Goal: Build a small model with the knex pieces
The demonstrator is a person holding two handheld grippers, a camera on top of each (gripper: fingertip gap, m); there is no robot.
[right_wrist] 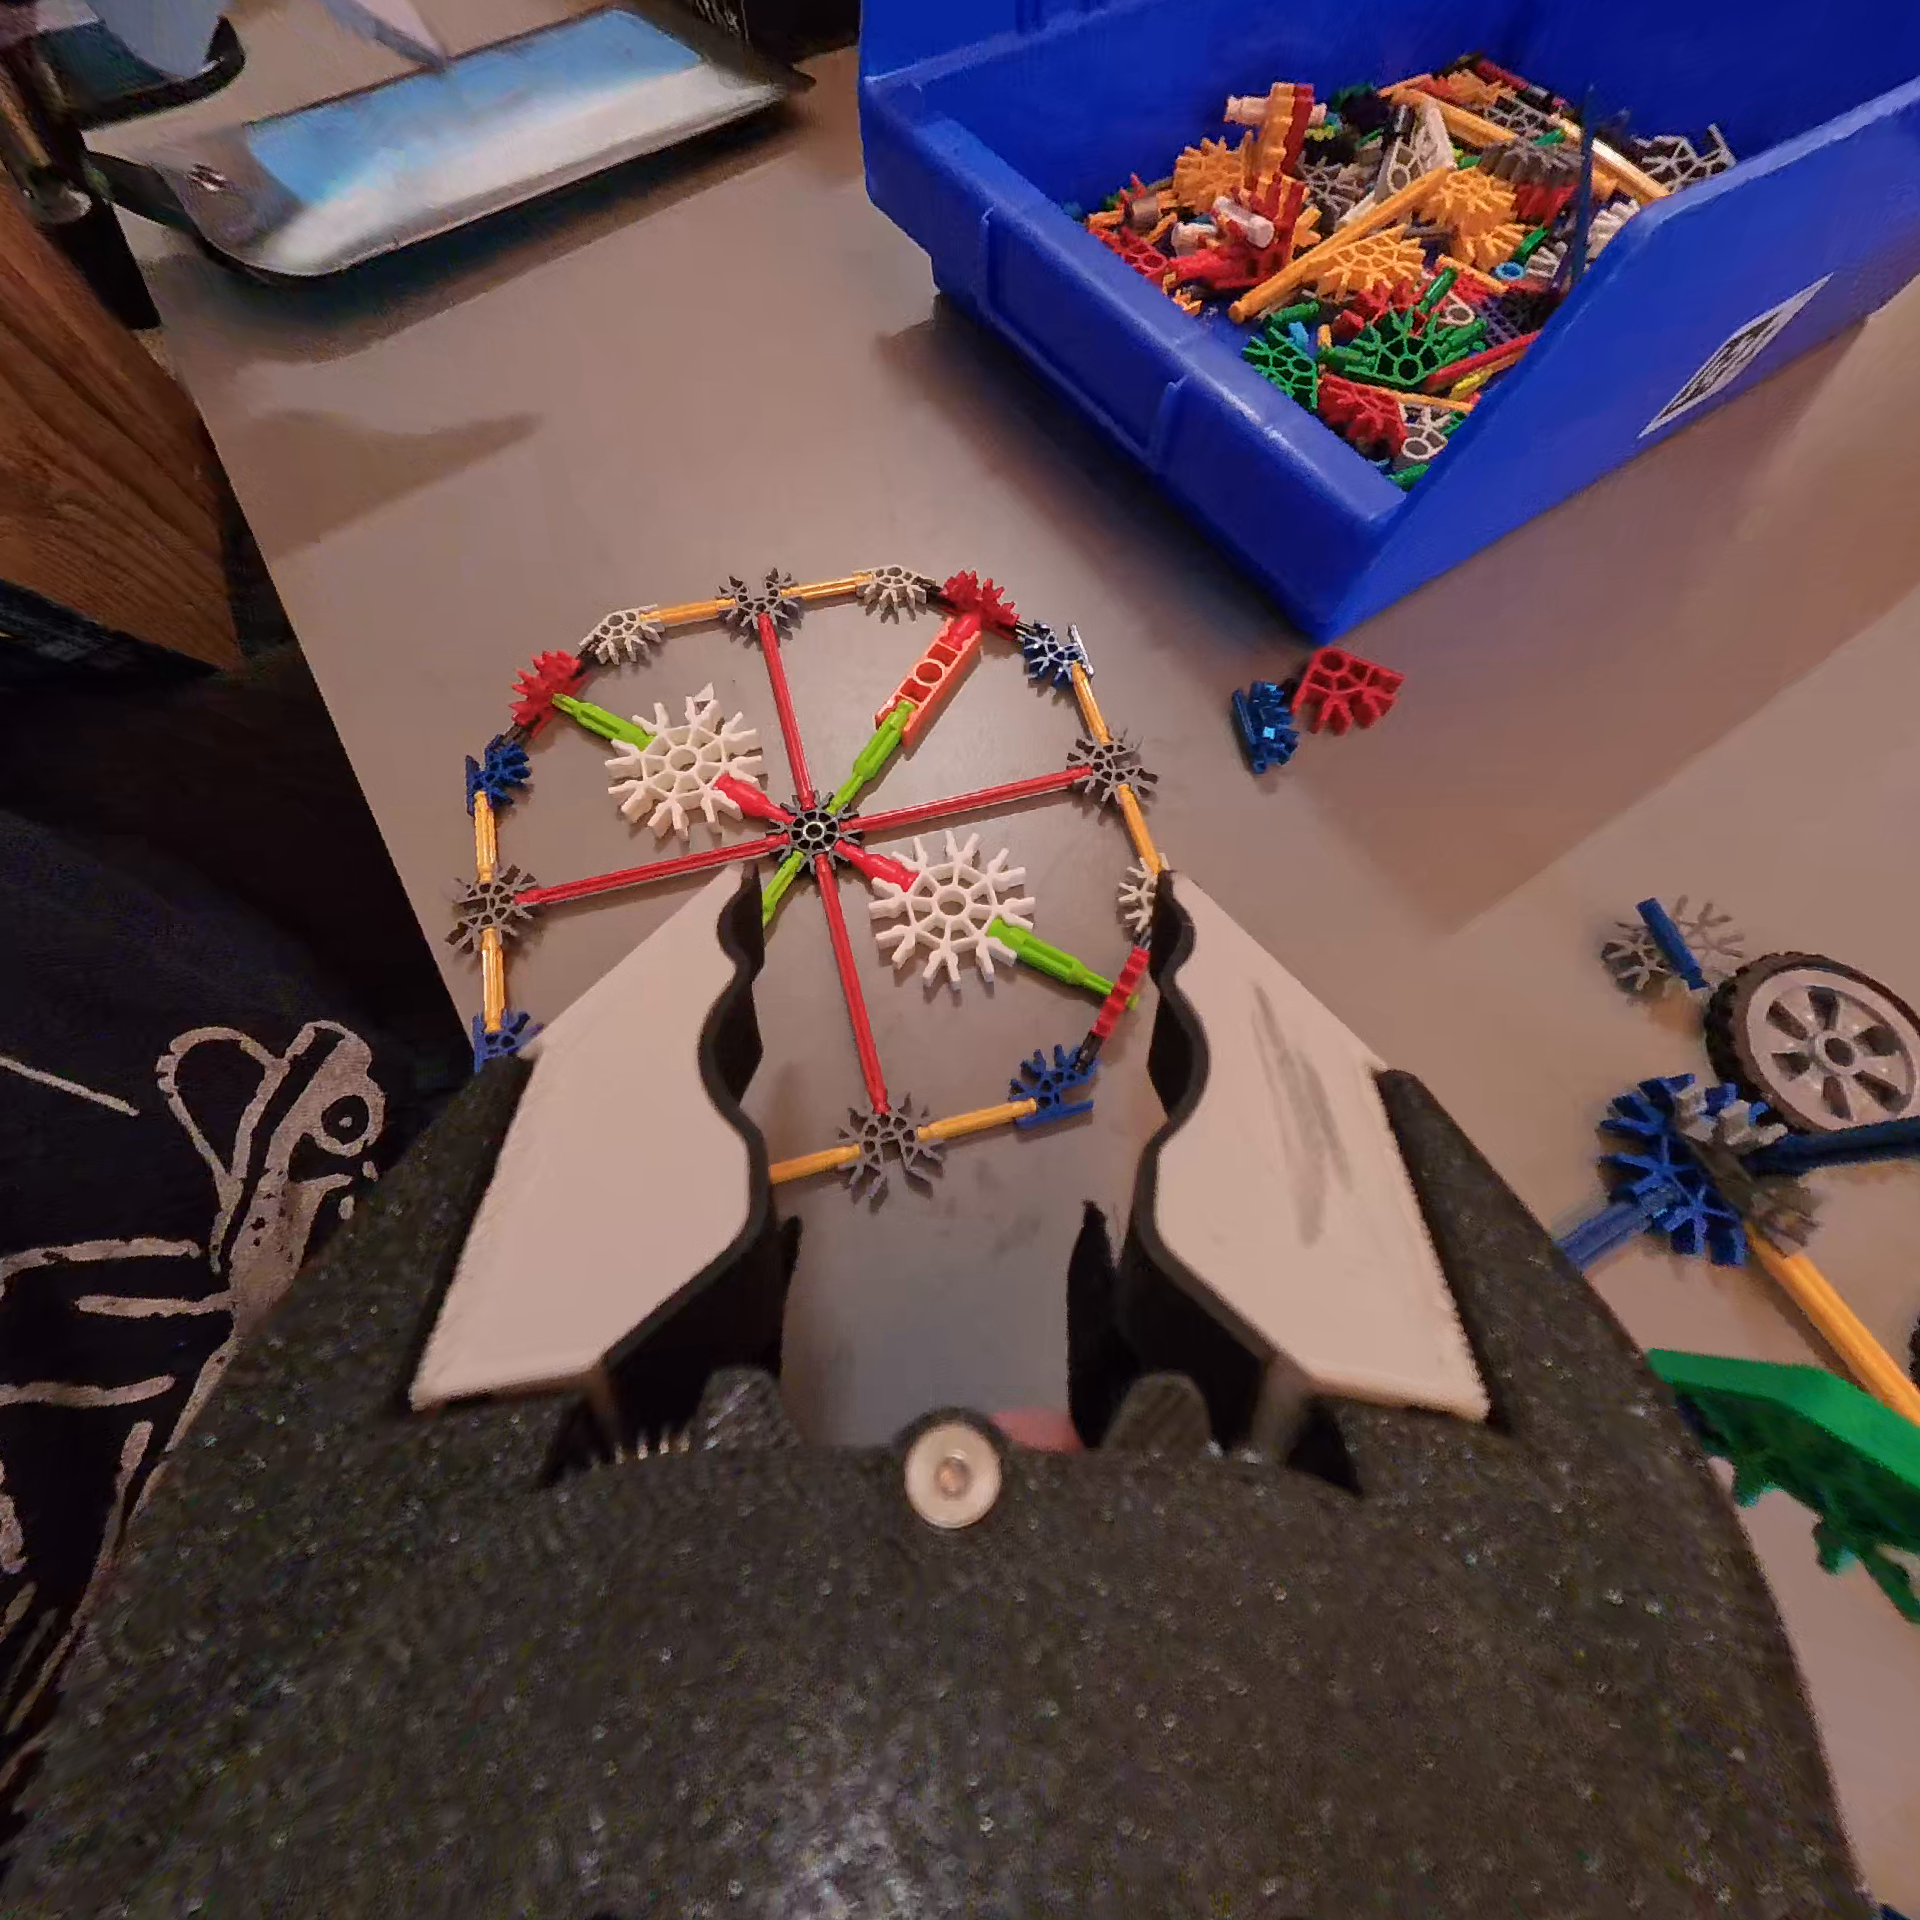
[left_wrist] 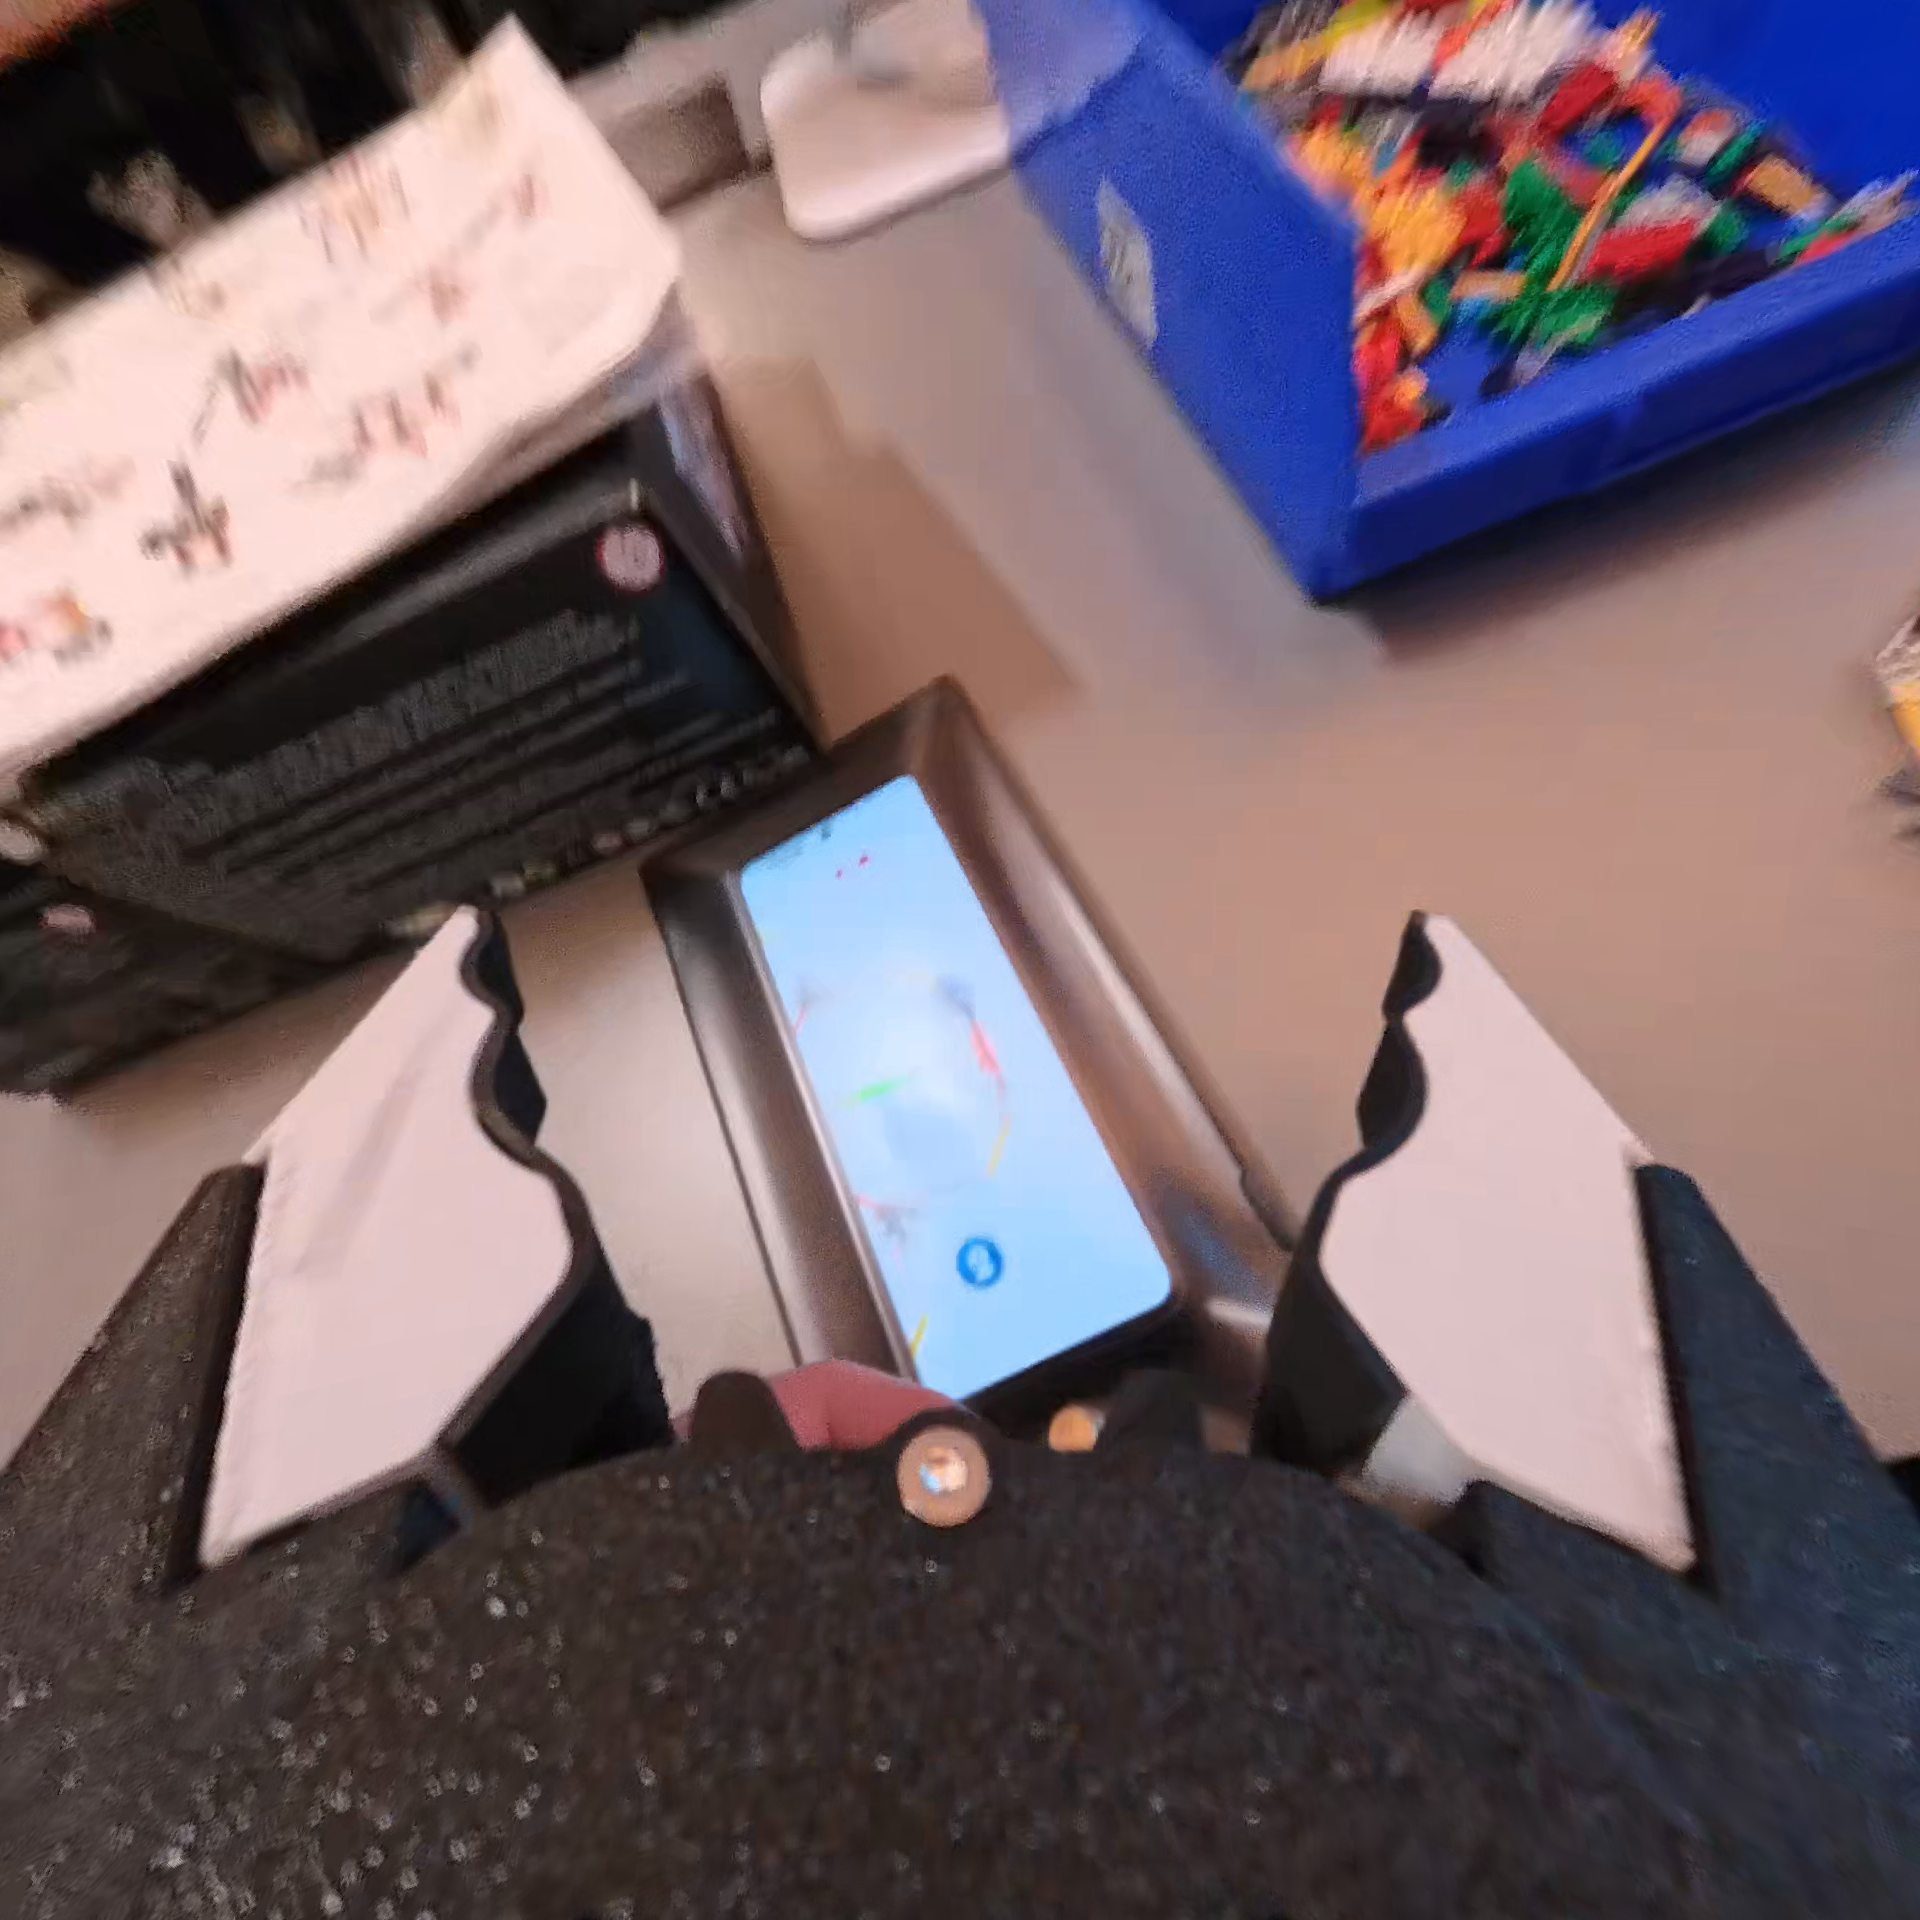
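Grey bench (right_wrist: 675, 416) carrying rod-and-connector plastic wheel (right_wrist: 810, 831); right claw (right_wrist: 951, 904) hovering spread above it; left claw (left_wrist: 951, 945) spread over lit phone (left_wrist: 951, 1081).

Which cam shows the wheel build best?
Right wrist view: the wheel build lies sharp and nearly whole on the table, its near edge hidden behind the open right gripper. Left wrist view misses it, showing only a lit phone in a metal tray.

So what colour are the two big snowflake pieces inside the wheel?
White, both of them; the right wrist view shows them best.
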